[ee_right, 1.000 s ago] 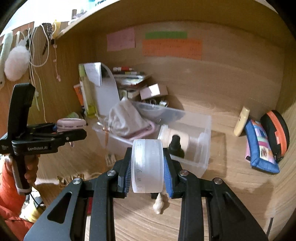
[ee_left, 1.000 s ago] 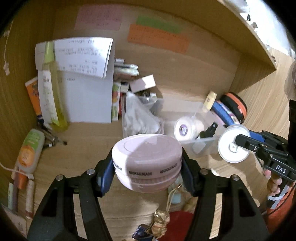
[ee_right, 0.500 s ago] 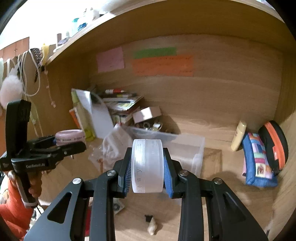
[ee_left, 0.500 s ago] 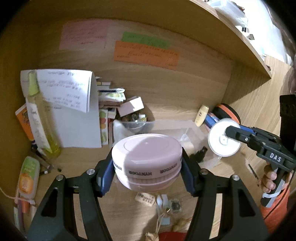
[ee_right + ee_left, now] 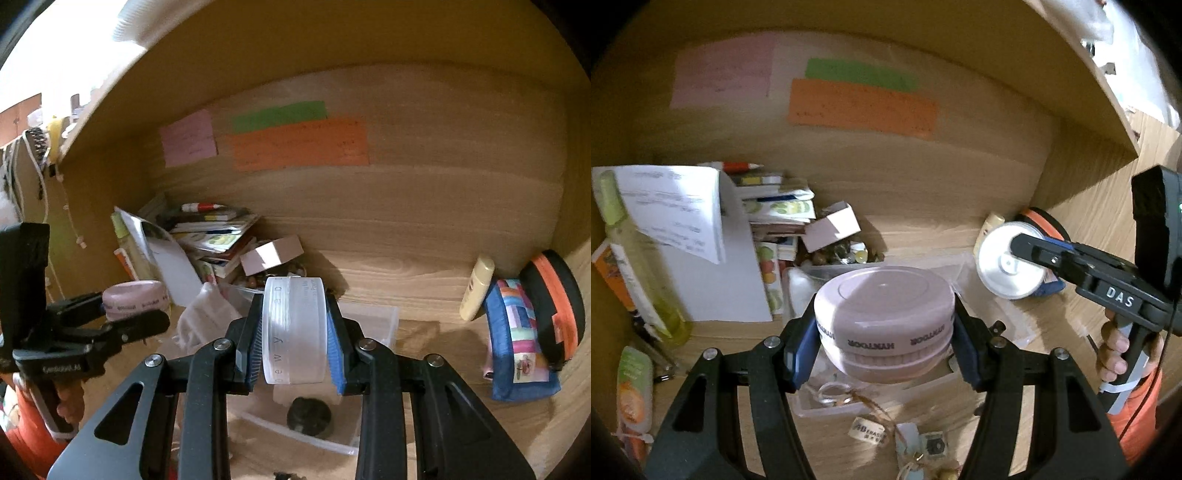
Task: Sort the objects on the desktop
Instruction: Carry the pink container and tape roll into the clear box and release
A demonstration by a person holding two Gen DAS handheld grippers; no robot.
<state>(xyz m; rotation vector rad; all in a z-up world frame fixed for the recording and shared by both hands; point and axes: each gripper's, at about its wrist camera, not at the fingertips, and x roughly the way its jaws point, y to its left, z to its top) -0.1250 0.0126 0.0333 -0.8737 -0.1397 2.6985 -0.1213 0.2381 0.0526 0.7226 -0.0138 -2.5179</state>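
Holding tight, the left gripper (image 5: 884, 328) has its fingers (image 5: 801, 345) about half open and pressed on both sides of a round pink case (image 5: 884, 314). The right gripper (image 5: 294, 336) has its fingers (image 5: 334, 343) much closer together, squeezing a clear round tub (image 5: 294, 332) that stands on its edge between them. Both things are up in the air, off the bench (image 5: 436, 354).

A second ago both were lower and closer to the clear plastic box (image 5: 373, 321). Now they have been lifted up and pulled back a bit. In the left view the box has slid down under the pink case, and more of the back wall shows, with its pink note (image 5: 724, 72), green note (image 5: 860, 75) and orange note (image 5: 862, 107). The grip on each thing looks the same as before, so nothing has slipped.

My guess is that both things were just picked up and are now being carried to where they belong. Nothing has been put down yet.

Around them, a pile of books (image 5: 218, 236) and a small cardboard box (image 5: 273, 254) sit at the back. A cream tube (image 5: 476, 288), a colourful pouch (image 5: 517, 339) and a black and orange case (image 5: 557, 306) lean in the right corner. Small tags (image 5: 868, 430) lie on the bench in front.
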